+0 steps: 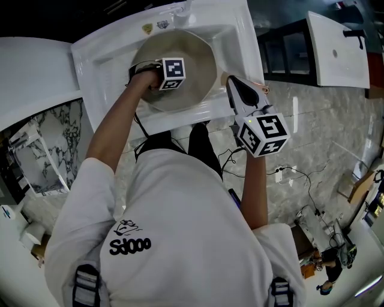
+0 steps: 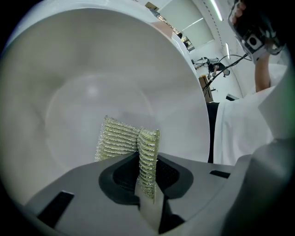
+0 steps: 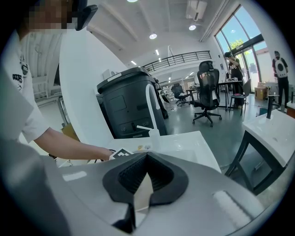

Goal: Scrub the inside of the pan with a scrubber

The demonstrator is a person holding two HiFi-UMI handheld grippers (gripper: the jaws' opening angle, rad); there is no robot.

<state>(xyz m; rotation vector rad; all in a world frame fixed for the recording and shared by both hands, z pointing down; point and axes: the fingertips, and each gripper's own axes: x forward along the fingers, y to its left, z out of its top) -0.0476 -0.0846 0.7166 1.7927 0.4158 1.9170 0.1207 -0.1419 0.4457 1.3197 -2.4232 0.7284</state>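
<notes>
A round pale-grey pan (image 1: 195, 60) lies in the white sink (image 1: 240, 36). Its smooth inside (image 2: 92, 83) fills the left gripper view. My left gripper (image 1: 162, 81) reaches down into the pan and is shut on a silvery-yellow mesh scrubber (image 2: 120, 140), which sticks out past the jaws (image 2: 143, 161) against the pan's inner wall. My right gripper (image 1: 235, 89) hovers over the sink's front right rim, beside the pan. Its jaws (image 3: 146, 159) are closed, and nothing shows between them. No pan handle is visible.
A tap (image 1: 180, 9) stands at the back of the sink. A white counter (image 1: 30, 66) lies to the left and another white basin (image 1: 336, 48) to the right. Cables (image 1: 288, 174) trail on the marble floor. A black machine (image 3: 129, 106) stands beyond the sink.
</notes>
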